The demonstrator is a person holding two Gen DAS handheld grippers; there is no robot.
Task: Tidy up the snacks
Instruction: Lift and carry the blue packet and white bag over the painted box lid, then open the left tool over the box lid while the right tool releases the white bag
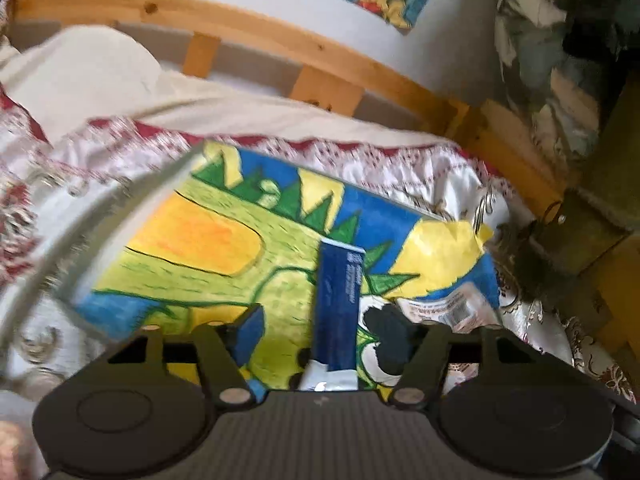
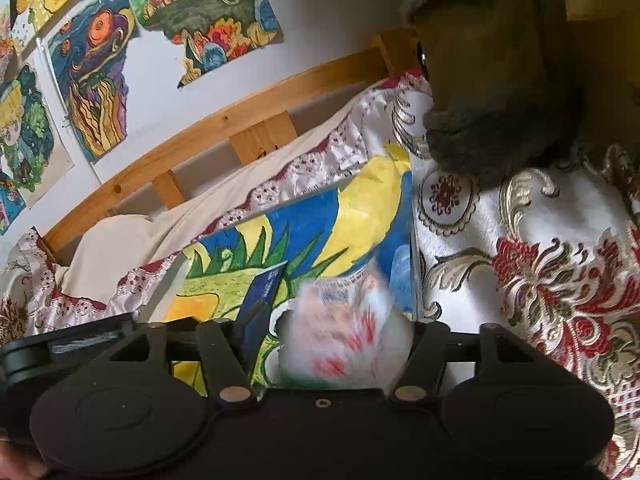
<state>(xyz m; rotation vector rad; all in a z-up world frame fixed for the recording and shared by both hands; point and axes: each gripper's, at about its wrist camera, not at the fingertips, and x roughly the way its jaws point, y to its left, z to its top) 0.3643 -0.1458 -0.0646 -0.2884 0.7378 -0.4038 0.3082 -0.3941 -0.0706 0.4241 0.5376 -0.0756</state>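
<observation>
Midway through sorting snacks on a bed, 2 handheld grippers worked over a painted sheet (image 1: pixel 200 248) of green, yellow and blue laid on the patterned bedspread (image 2: pixel 560 280). Between the spread fingers of the left gripper (image 1: pixel 324 332) stood a slim dark-blue snack packet (image 1: pixel 338 300); whether the fingers pressed it could not be told. It looked light and fairly stiff, best taken across its narrow sides near the middle. White lettering ran down its face, too blurred to read. The right gripper (image 2: pixel 332 340) framed a crinkly clear bag (image 2: pixel 344 332) with red and white print, smeared by motion; contact was unclear. Thin, slippery film would likely crush, so the gathered top seemed the safer hold. A printed label showed, unreadable.
</observation>
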